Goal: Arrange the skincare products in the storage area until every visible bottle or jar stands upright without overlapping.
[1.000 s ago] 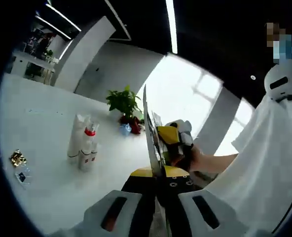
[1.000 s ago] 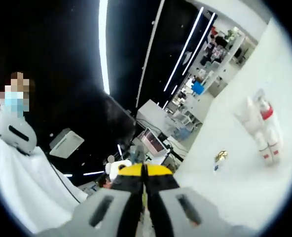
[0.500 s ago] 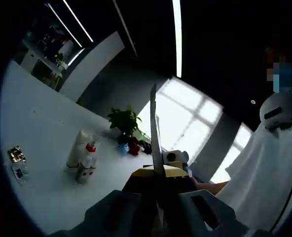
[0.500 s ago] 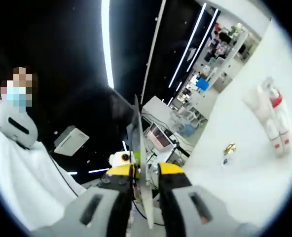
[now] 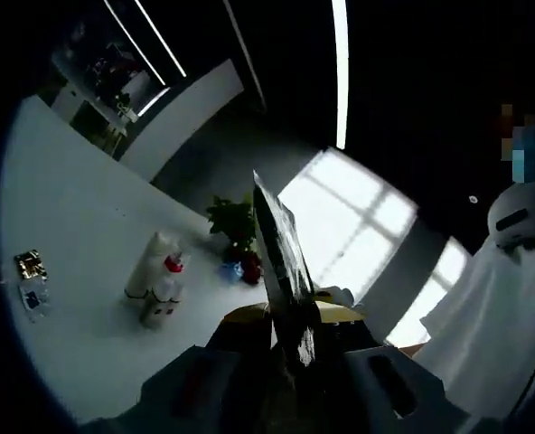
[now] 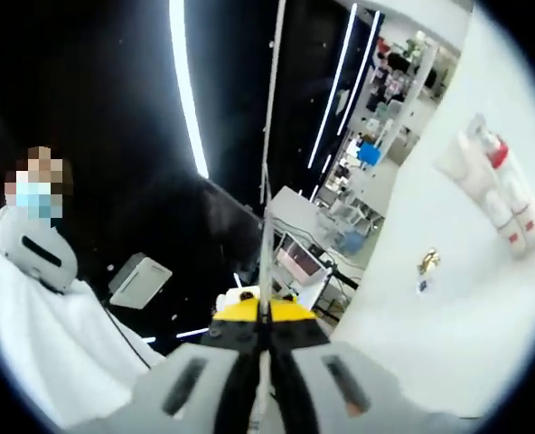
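bottles (image 5: 159,280) stood on table (image 5: 78,226), well ahead-left of left tongs (image 5: 286,348) | both tongs (image 6: 263,348) clamped on thin sheet (image 5: 281,262) (edge-on)

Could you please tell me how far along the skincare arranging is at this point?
Done: the white bottles already stand upright, clustered on the white table. In hand: both hand-held grippers pinch a thin sheet edge-on. Left: separating bottles that touch; overlap is unclear.
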